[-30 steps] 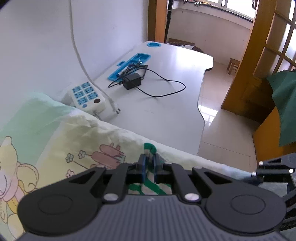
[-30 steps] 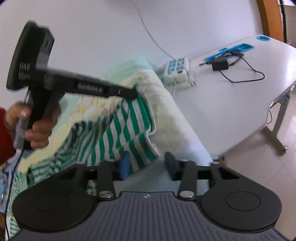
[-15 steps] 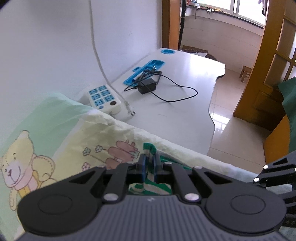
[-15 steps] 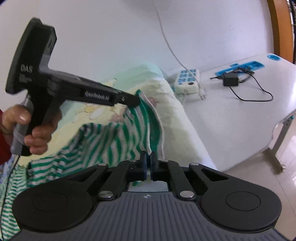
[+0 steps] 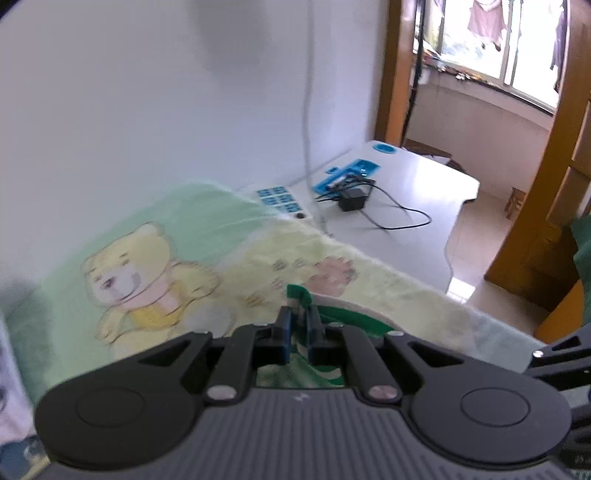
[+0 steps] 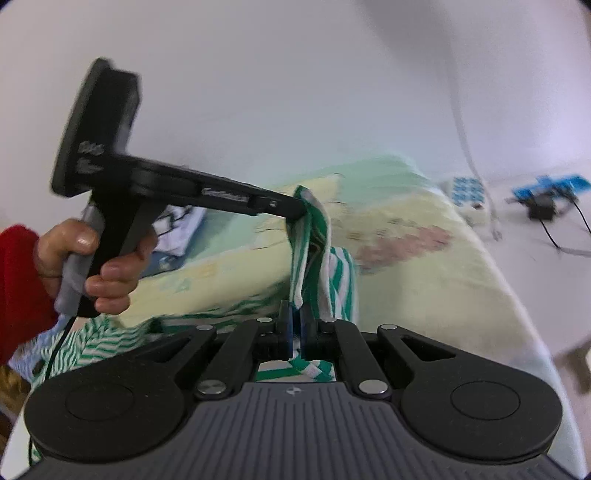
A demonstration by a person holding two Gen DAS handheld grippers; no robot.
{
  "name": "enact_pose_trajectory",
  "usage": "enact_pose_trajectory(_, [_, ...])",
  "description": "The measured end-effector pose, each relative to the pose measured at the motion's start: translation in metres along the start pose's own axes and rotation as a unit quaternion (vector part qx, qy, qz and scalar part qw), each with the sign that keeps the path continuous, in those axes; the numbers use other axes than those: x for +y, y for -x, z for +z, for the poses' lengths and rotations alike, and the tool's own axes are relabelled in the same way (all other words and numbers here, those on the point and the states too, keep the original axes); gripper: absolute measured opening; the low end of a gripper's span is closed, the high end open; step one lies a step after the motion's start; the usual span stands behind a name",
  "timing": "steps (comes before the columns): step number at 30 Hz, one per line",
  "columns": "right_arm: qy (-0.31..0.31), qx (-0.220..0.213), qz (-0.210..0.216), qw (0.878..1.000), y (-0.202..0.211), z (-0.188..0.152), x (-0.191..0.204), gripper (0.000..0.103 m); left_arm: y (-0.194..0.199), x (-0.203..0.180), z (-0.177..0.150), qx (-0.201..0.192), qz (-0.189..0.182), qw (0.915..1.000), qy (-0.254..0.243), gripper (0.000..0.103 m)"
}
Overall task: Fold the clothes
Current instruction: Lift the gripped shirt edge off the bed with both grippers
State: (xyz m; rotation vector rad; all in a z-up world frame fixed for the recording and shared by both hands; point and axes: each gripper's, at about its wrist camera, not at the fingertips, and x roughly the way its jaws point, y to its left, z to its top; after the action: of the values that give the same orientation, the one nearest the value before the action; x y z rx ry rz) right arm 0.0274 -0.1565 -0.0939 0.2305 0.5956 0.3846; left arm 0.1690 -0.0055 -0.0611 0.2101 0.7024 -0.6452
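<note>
Each camera sits just behind its own gripper, looking forward along the fingers — close over the bed (image 5: 388, 280). Both views share the bedspread, white wall and desk (image 5: 417, 192); the right view also catches the left gripper (image 6: 299, 210).

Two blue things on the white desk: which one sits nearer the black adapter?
The long blue tray: the black adapter lies right against its near end. The round blue disc sits apart, farther back on the white desk.

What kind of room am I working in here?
Most likely a home bedroom: a cartoon bear blanket covers the work surface, a white desk holds a power strip, and laundry hangs past the window.
</note>
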Motion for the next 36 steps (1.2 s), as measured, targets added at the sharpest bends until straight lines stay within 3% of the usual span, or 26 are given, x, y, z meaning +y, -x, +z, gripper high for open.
enact_pose_trajectory(9, [0.031, 0.011, 0.006, 0.999, -0.019, -0.025, 0.098, 0.004, 0.07, 0.055, -0.063, -0.017, 0.019, 0.9986, 0.047, 0.004])
enact_pose_trajectory(16, [0.03, 0.019, 0.022, 0.999, -0.026, -0.041, 0.145, 0.004, 0.112, 0.078, -0.112, -0.035, 0.036, 0.995, 0.087, 0.004])
enact_pose_trajectory(26, [0.061, 0.062, 0.059, 0.994, -0.04, -0.063, 0.185, 0.004, 0.134, 0.101, -0.177, -0.022, 0.061, 0.9855, 0.157, 0.004])
enact_pose_trajectory(30, [0.043, 0.06, 0.073, 0.995, -0.036, -0.069, 0.179, 0.004, 0.141, 0.099, -0.198, -0.022, 0.076, 0.9823, 0.17, 0.004])
enact_pose_trajectory(36, [0.015, 0.057, 0.093, 0.994, -0.03, -0.077, 0.171, 0.004, 0.167, 0.09, -0.206, -0.067, 0.084, 0.9755, 0.192, 0.002])
